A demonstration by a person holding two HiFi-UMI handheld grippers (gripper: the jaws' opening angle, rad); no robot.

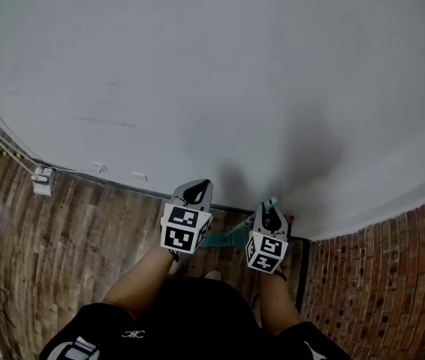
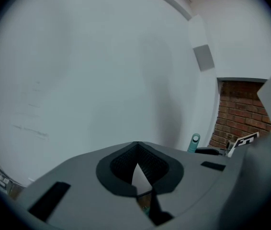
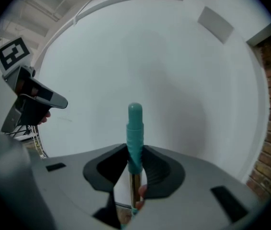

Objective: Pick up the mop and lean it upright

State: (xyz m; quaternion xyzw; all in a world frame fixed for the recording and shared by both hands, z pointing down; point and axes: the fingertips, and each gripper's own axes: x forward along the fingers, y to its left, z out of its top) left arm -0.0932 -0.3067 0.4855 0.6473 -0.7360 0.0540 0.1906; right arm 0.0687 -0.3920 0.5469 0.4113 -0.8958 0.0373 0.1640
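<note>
1. White wall (image 1: 212, 66): fills the upper part of the head view. A soft shadow lies on it above the two grippers. A grey rectangular panel (image 3: 215, 23) sits high on it in the right gripper view.

2. Wood-plank floor (image 1: 70, 238): meets the white wall along a curved lower edge. A brick wall (image 1: 378, 276) closes the corner at the right.

3. Person: stands facing the white wall near that corner, dark shorts (image 1: 197, 313) at the bottom edge of the head view, one forearm behind each gripper.

4. Left gripper (image 2: 136, 164): raised toward the wall, just left of the right gripper. Its jaw tips meet at the front, and only a narrow wedge of wall shows behind them. Nothing sits between the jaws. Its marker cube (image 1: 185, 229) faces the head camera.

5. Right gripper (image 3: 134, 164): jaws closed on the mop handle (image 3: 135, 133). The pads clamp the ribbed teal grip. The rounded teal tip rises above the jaws, and a metallic shaft runs down below them. The handle stands upright, close to the white wall.

6. Mop head (image 1: 224, 237): a teal piece low between the two grippers, near the wall-floor edge. Contact with the floor cannot be confirmed.

7. White box (image 1: 42, 180): on the floor against the wall, far left, with a thin cable running up from it along the wall's edge.
</note>
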